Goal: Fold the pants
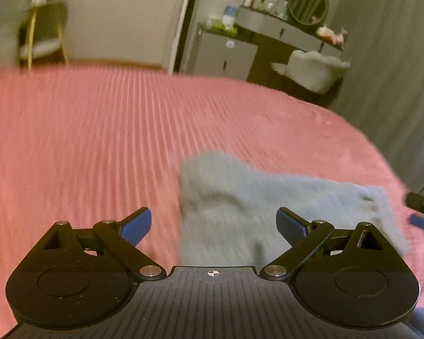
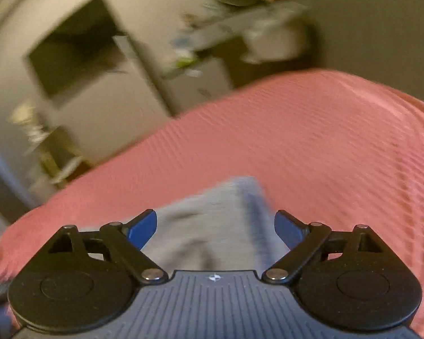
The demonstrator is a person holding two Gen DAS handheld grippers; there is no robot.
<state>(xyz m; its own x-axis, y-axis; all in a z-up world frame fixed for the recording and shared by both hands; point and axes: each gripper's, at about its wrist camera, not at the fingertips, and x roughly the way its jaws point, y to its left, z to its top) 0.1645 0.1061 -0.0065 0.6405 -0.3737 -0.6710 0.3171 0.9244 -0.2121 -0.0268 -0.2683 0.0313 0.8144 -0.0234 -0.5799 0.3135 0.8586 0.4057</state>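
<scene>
Bed cover [image 1: 99, 141]: pink, finely ribbed. Pants [image 1: 240, 203]: plain grey-blue. Fingers [image 1: 137, 226]: blue pads on black arms.

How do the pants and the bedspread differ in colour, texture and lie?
The pants are grey-blue; the bedspread is pink. The pants look plain and rumpled, bunched into folds; the bedspread is ribbed and spread flat. The pants cover a small patch; the bedspread fills the bed. Both are soft fabric, untouched by either gripper.
</scene>
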